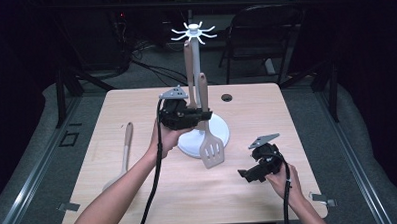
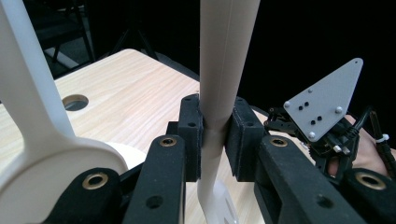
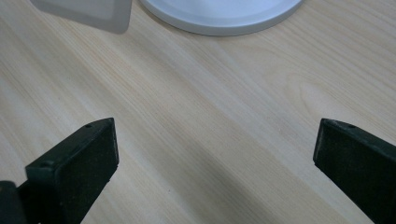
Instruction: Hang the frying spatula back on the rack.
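A white utensil stand with hooks on top rises from a round base in the middle of the table. My left gripper is shut on the handle of a slotted spatula, which hangs upright, blade down, in front of the base. The left gripper view has both pads pressed on that handle. A second utensil hangs beside the pole; its pale head is close at the left. My right gripper rests low at the front right, open, with bare table between its jaws.
A wooden-handled spoon lies on the table's left side. A small round hole sits near the far edge. The stand's base and the spatula's blade lie just beyond my right gripper. A chair stands behind the table.
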Motion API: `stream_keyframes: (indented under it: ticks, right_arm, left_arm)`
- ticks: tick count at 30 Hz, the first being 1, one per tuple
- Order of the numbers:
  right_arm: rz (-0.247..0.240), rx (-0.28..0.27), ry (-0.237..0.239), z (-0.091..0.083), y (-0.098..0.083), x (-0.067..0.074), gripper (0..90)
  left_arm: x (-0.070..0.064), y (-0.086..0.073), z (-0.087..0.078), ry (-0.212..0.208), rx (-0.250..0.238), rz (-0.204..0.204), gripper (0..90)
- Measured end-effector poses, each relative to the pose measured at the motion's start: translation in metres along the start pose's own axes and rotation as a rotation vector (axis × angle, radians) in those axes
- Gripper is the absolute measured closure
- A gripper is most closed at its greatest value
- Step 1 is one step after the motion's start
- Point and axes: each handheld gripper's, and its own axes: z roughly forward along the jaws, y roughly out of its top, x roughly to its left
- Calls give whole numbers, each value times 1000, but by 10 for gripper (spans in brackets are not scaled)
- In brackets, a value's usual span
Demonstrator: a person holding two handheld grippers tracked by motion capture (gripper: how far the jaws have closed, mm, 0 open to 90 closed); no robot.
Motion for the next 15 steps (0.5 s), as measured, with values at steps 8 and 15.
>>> stream_keyframes:
  ticks: [8, 15]
  right_arm:
    - [0, 6, -11, -2, -2, 0, 0]
    - [7, 7, -3, 0, -2, -2, 0]
  left_arm:
    - [7, 13, 1, -8, -2, 10, 780]
    - [11, 25, 1, -7, -13, 22, 780]
